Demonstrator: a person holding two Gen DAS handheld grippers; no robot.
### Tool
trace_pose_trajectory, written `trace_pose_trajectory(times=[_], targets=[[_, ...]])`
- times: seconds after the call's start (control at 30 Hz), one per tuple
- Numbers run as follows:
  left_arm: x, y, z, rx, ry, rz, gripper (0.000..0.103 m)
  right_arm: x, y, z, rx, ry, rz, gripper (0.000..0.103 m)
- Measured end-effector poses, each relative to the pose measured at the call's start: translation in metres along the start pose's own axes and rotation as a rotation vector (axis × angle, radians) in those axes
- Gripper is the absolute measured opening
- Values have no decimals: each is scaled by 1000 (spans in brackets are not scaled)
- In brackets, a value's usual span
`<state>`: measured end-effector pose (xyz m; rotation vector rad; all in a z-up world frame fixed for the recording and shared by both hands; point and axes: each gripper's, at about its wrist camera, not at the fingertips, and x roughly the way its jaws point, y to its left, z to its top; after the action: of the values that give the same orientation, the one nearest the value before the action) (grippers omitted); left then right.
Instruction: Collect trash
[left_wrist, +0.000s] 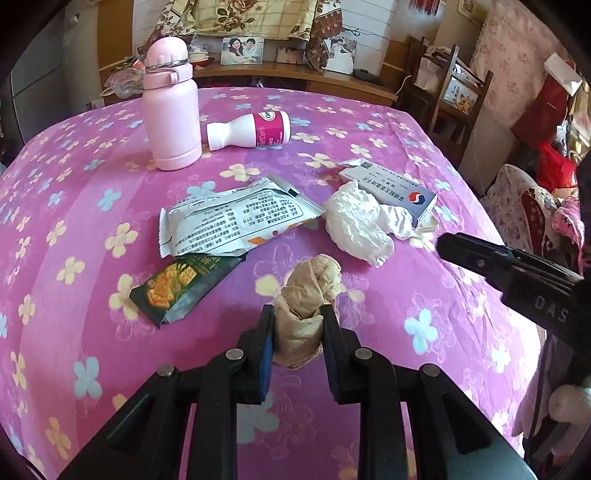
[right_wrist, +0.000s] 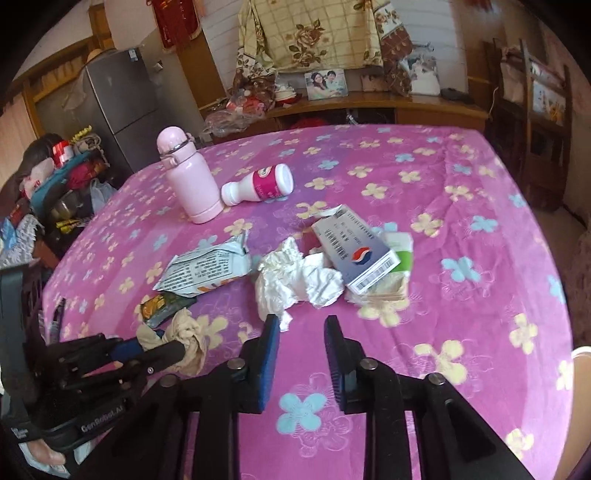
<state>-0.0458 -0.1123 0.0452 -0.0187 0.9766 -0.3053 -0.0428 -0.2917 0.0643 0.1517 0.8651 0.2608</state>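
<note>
My left gripper (left_wrist: 297, 314) is shut on a crumpled beige tissue (left_wrist: 308, 291), also seen in the right wrist view (right_wrist: 186, 341). My right gripper (right_wrist: 301, 321) is open and empty, just short of a crumpled white tissue (right_wrist: 291, 280), which also shows in the left wrist view (left_wrist: 360, 223). Other trash on the pink flowered cloth (left_wrist: 424, 295): a silver printed wrapper (left_wrist: 236, 218), a dark green cracker wrapper (left_wrist: 184, 286), a grey-blue medicine box (right_wrist: 354, 254) and a fallen white and magenta bottle (left_wrist: 249, 130).
A pink flask (left_wrist: 170, 110) stands upright at the back left. A green and white packet (right_wrist: 400, 247) lies under the medicine box. A wooden chair (left_wrist: 447, 92) and a shelf with photos (left_wrist: 242, 50) stand behind the table. A grey fridge (right_wrist: 122, 99) is at the left.
</note>
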Motion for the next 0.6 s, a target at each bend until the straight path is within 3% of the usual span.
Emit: trace_pose_trajectory(times=[0.03,0.07,0.1,0.13,0.37,0.5,0.53,0.6], targets=[[-2,1,-1,-3,0,0,25,3,0,1,7,3,9,36],[-3,2,-2,-3,0,1,25,8,0,2,10,6,2,55],[-3,2,-3,-2,0,4,25,13,1,4,12,13,-5,81],[-3,3,-3,0,0,6,25,19,2,6,18,14,-5,83],[4,13,-6,1,10,28,25,61,24,20,-37,47,-29,82],[13,18,-8,-14,33,24,25,88,30,28,-82,50,-133,81],[14,18,-8,-13,32,26,25,95,29,28,-82,60,-137,78],[15,17,-9,-10,30,26,25,100,23,27,-74,63,-151,42]])
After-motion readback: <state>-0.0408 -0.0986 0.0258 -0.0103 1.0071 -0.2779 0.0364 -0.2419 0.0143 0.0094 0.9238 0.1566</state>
